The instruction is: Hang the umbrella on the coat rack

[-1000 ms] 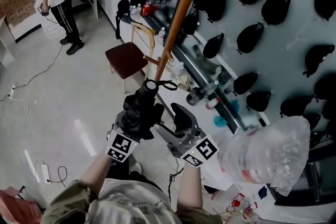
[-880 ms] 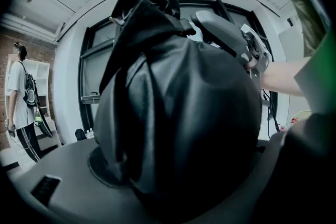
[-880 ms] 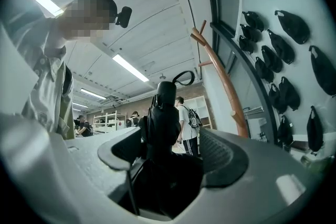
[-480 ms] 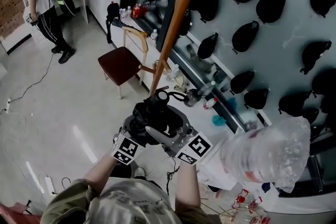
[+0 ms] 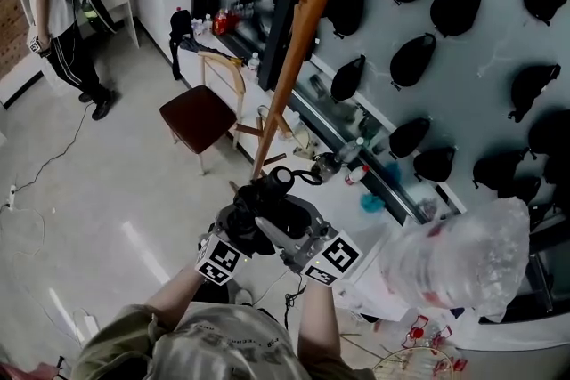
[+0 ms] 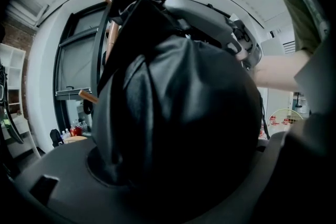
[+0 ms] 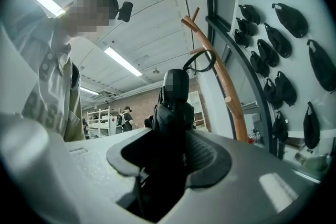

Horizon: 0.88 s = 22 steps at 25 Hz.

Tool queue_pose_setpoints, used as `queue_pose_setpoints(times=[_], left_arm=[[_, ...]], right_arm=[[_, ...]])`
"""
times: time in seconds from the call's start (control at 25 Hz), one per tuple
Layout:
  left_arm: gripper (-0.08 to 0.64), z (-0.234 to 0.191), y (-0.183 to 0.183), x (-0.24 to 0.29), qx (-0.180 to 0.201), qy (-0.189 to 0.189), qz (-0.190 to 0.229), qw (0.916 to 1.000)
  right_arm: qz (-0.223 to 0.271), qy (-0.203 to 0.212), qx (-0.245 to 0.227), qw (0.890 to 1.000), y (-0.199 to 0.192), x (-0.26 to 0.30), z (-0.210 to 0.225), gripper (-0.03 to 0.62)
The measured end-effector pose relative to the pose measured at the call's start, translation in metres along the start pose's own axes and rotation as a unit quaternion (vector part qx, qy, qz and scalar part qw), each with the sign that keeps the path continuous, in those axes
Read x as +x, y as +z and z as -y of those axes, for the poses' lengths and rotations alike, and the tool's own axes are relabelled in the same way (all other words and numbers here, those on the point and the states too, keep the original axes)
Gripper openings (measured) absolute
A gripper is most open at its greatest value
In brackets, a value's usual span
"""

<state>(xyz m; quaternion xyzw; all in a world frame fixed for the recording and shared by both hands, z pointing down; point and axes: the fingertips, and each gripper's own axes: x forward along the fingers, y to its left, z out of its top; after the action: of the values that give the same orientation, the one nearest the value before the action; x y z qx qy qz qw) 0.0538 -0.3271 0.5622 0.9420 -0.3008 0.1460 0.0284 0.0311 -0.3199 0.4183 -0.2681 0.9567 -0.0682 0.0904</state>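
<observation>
Umbrella (image 5: 260, 202) isn't hung yet! Left tongs (image 5: 242, 222) clamp its folded canopy and right tongs (image 5: 287, 222) are closing around its handle end. Coat rack (image 5: 298, 49) rises at twelve o'clock; hooking a peg remains.

One folded black umbrella (image 5: 258, 207), one wooden coat rack (image 5: 299, 49), one wooden chair (image 5: 198, 113) with a dark seat, one person (image 5: 55, 9) standing far off, one big clear plastic bottle (image 5: 454, 258) near the camera, and at least a dozen black pouches (image 5: 411, 60) on the grey wall
</observation>
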Motion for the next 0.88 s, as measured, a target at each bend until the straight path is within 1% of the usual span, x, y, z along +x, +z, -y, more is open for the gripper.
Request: queue_pose_setpoints(times=[0.08, 0.2, 0.32, 0.48, 0.6, 0.68, 0.76, 0.88], left_arm=[[0.367, 0.001, 0.000, 0.003, 0.001, -0.009, 0.001, 1.0000], [0.391, 0.002, -0.006, 0.004, -0.001, -0.021, -0.011, 0.9997], [0.425, -0.002, -0.010, 0.002, 0.001, -0.015, -0.010, 0.9998], [0.459, -0.015, -0.024, -0.007, -0.013, 0.008, -0.021, 0.9997], [0.460, -0.025, -0.044, -0.019, -0.015, 0.030, -0.045, 0.9984], [0.460, -0.029, -0.062, -0.030, -0.027, 0.045, -0.063, 0.9966], [0.460, -0.030, -0.073, -0.040, -0.038, 0.056, -0.074, 0.9949], [0.460, -0.033, -0.078, -0.051, -0.040, 0.071, -0.076, 0.9938]], right_arm=[[-0.004, -0.002, -0.001, 1.000, -0.002, 0.000, 0.002, 0.180], [-0.004, -0.003, 0.003, 1.000, -0.004, 0.000, 0.004, 0.173], [-0.002, -0.003, 0.011, 1.000, -0.007, -0.001, 0.006, 0.170], [0.003, -0.013, 0.022, 1.000, -0.011, -0.001, 0.016, 0.169], [0.014, -0.020, 0.027, 0.999, -0.008, -0.002, 0.025, 0.167], [0.018, -0.020, 0.026, 0.999, -0.004, -0.001, 0.030, 0.166], [0.013, -0.017, 0.019, 1.000, -0.003, 0.003, 0.033, 0.166], [-0.003, -0.018, 0.012, 1.000, -0.009, 0.010, 0.039, 0.166]])
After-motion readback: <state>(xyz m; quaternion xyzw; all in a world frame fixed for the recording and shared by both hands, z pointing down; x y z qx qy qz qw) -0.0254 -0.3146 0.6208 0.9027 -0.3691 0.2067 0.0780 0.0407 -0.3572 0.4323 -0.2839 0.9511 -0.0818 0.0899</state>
